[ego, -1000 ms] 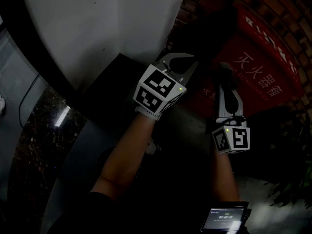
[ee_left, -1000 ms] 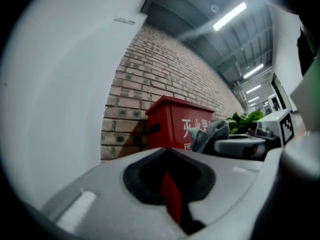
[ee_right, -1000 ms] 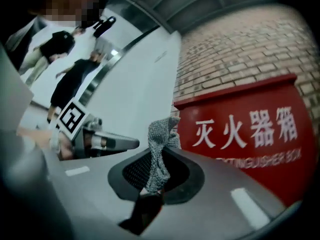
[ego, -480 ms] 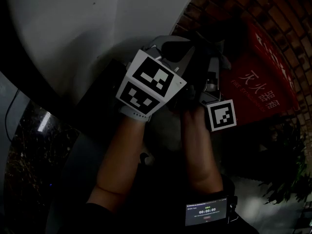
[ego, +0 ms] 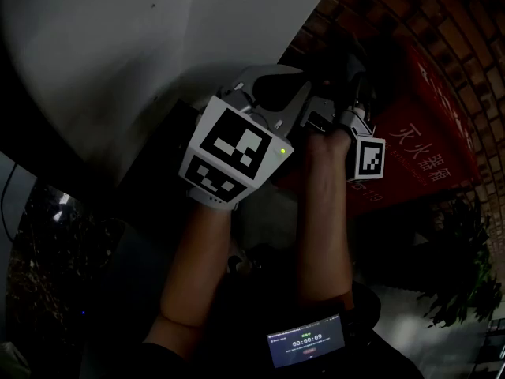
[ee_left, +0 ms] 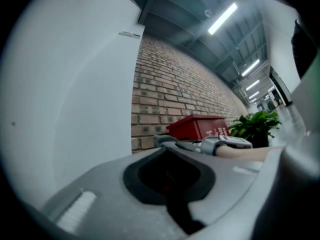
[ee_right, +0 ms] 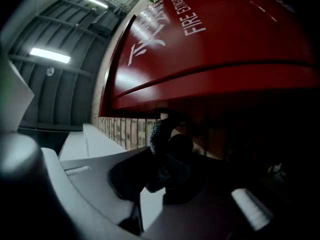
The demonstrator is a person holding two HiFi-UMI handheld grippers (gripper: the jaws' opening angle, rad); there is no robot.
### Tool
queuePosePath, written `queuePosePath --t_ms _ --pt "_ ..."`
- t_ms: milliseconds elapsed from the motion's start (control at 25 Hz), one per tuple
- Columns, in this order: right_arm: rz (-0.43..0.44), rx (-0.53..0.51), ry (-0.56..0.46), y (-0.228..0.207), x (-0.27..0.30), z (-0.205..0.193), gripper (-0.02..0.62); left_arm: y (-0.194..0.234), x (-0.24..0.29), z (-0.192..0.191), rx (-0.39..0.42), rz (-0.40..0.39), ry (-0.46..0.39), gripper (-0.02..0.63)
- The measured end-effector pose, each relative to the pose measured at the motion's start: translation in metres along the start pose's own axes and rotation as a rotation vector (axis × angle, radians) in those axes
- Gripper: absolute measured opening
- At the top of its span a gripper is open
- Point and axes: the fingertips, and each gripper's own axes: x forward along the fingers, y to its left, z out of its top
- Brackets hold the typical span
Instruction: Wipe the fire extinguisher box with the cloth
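Note:
The red fire extinguisher box (ego: 426, 133) stands against the brick wall at the right of the head view. It fills the top of the right gripper view (ee_right: 225, 44) and shows small in the left gripper view (ee_left: 197, 126). My right gripper (ego: 341, 93) (ee_right: 167, 149) is shut on a dark knobbly cloth (ee_right: 170, 166), which hangs just under the box's lower edge; whether the two touch is too dark to tell. In the head view the cloth (ego: 347, 63) is a dim lump at the jaws. My left gripper (ego: 278, 76) (ee_left: 167, 154) is shut and holds nothing, just left of the right one.
A white wall (ego: 158, 38) rises on the left and meets the brick wall (ee_left: 170, 84). A green potted plant (ego: 465, 290) (ee_left: 255, 126) stands beyond the box. Dark polished floor (ego: 55, 243) lies at the lower left. A small lit screen (ego: 308, 342) sits at the person's waist.
The right gripper has swung left and up with the cloth, from in front of the box to close beside the left gripper. The left gripper has risen nearer the head camera.

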Motion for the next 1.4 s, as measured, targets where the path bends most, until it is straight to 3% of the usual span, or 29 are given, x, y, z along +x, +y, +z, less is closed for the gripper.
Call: queuePosePath --t_ms 360,720,1040,1400 --pt "-0.04 0.178 -0.231 -0.013 0.013 0.035 0.023 -0.002 0.005 -0.02 -0.027 -0.018 0.031 0.0" --pt "-0.131 0.254 -0.336 -0.056 -0.013 0.042 0.02 0.008 -0.002 -0.029 -0.02 0.004 0.049 0.0" --pt "-0.217 0.232 -0.34 -0.1 -0.048 0.046 0.02 0.008 0.0 -0.048 -0.01 0.001 0.092 0.0" --pt "-0.326 0.194 -0.324 -0.158 -0.091 0.042 0.02 -0.01 0.021 -0.104 0.002 -0.039 0.159 -0.002"
